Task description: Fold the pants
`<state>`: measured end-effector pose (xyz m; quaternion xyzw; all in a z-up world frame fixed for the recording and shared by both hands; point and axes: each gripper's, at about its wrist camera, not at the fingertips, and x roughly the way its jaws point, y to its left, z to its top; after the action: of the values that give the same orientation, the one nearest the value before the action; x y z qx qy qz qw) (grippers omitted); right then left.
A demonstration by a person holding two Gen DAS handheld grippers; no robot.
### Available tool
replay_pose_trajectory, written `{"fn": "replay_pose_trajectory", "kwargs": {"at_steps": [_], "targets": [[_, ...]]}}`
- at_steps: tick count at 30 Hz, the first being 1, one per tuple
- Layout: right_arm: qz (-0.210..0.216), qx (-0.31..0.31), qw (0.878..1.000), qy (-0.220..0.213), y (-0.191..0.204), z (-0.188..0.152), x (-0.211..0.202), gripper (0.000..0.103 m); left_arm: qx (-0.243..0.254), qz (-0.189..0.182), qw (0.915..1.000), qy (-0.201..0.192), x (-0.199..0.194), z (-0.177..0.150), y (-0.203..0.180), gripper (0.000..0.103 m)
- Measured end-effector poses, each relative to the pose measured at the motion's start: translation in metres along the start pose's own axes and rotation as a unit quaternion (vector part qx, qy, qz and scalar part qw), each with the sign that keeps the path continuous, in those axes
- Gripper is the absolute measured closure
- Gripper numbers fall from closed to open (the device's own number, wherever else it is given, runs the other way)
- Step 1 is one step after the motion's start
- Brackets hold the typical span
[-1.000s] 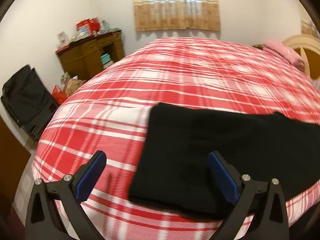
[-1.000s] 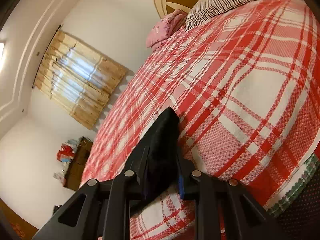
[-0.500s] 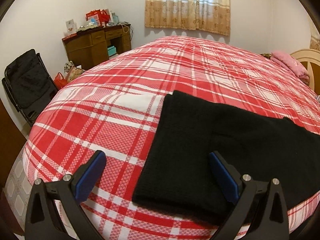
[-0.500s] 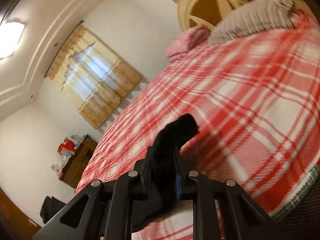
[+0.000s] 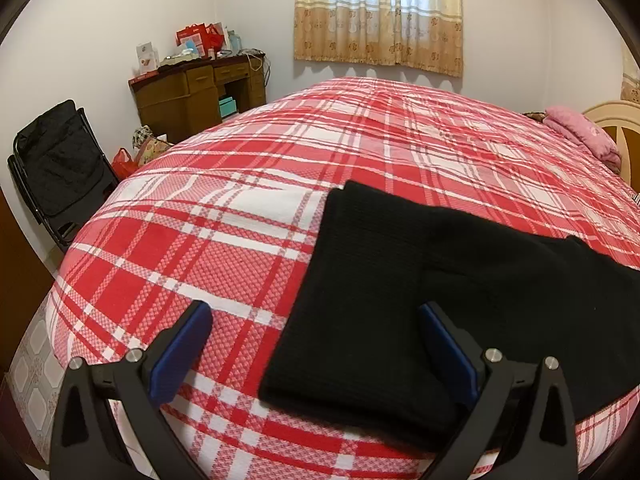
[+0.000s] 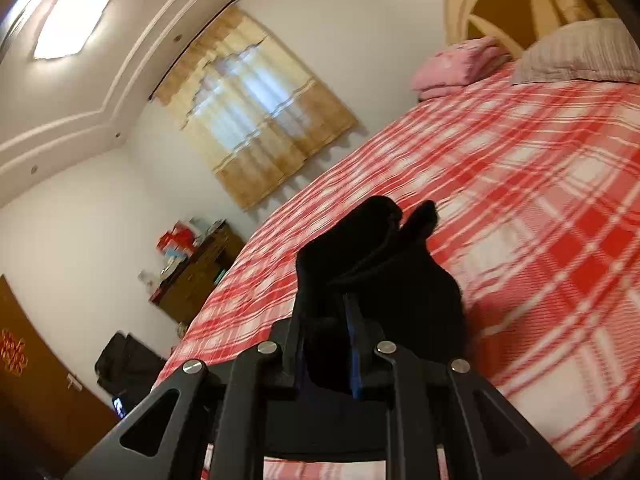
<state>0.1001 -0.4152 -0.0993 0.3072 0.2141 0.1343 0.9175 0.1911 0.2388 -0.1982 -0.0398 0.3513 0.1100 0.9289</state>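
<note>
Now the right gripper [image 6: 328,344] is clenched on a bunch of the black pants [image 5: 400,300], with cloth poking up past its fingertips at centre frame in the right wrist view. Meanwhile the left gripper [image 5: 316,344] hangs released, its 2 blue pads [image 5: 180,348] spread wide at the bottom of the left wrist view, straddling the near left corner of the pants, which lie flat on the plaid bedspread [image 5: 200,240] from lower centre to lower right. Risk from here, I'd judge: with only 1 end pinched and the other unpinned, a pull could drag the whole garment and leave the fold crooked, or the thick bunch could slip free.
</note>
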Motion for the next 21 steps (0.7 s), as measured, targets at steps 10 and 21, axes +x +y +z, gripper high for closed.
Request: {"fn": "replay_pose_trajectory", "kwargs": {"at_steps": [10,21], "targets": [[0.031,-0.015,0.998,0.045,0.027,-0.023,0.039,0.086,0.001,0.0,1.0,-0.003,-0.002,-0.001,0.0,0.0],[0.053,-0.052,0.993,0.09,0.061,-0.047,0.082,0.086,0.001,-0.001,1.0,-0.002,-0.002,-0.001,0.0,0.0]]}}
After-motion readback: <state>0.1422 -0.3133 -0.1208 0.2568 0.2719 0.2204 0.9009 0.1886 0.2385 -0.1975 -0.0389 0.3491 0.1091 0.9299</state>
